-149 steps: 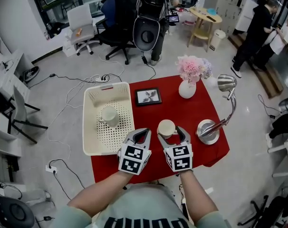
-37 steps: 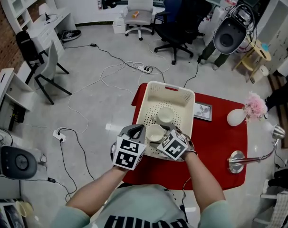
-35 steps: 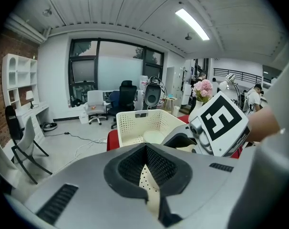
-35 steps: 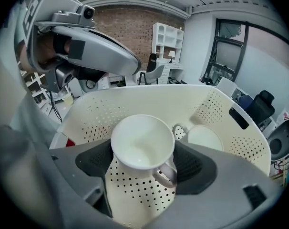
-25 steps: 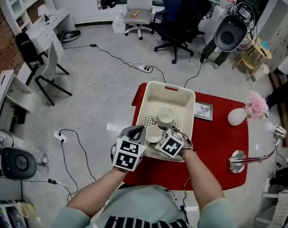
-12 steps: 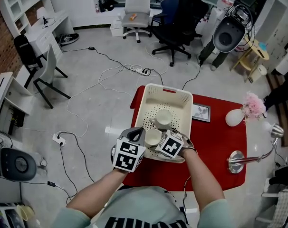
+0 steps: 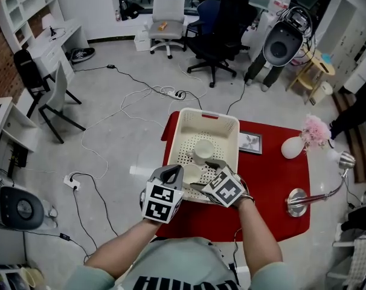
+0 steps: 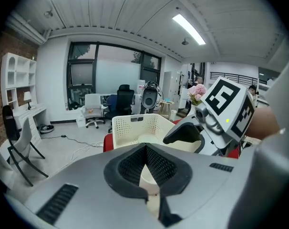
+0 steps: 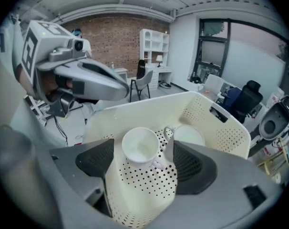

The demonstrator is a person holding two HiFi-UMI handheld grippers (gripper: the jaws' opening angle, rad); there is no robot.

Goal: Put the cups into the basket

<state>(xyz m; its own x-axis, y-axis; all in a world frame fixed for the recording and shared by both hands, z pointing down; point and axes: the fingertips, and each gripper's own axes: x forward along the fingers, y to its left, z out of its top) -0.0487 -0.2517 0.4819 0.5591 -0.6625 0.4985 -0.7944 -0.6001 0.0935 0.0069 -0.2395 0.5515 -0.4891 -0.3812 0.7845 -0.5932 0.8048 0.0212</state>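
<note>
A cream perforated basket (image 7: 180, 139) sits on the left half of the red table (image 7: 273, 168). Two white cups stand in it: one near the middle (image 7: 203, 148), one closer to me (image 7: 191, 174). In the right gripper view the nearer cup (image 9: 140, 146) stands upright on the basket floor between the spread jaws of my right gripper (image 9: 143, 155), touching neither pad; the other cup (image 9: 190, 136) is just behind it. My right gripper (image 7: 205, 175) is open. My left gripper (image 7: 173, 173) hovers at the basket's near left edge, shut and empty.
On the red cloth to the right lie a picture frame (image 7: 250, 141), a white vase with pink flowers (image 7: 292, 147) and a chrome desk lamp (image 7: 299, 202). Cables (image 7: 134, 98) run over the floor to the left, with office chairs (image 7: 219, 23) beyond the table.
Six seconds ago the second cup stood on the red cloth between my right jaws; it now stands in the basket. Over the last second both grippers have stayed at the basket's near edge.
</note>
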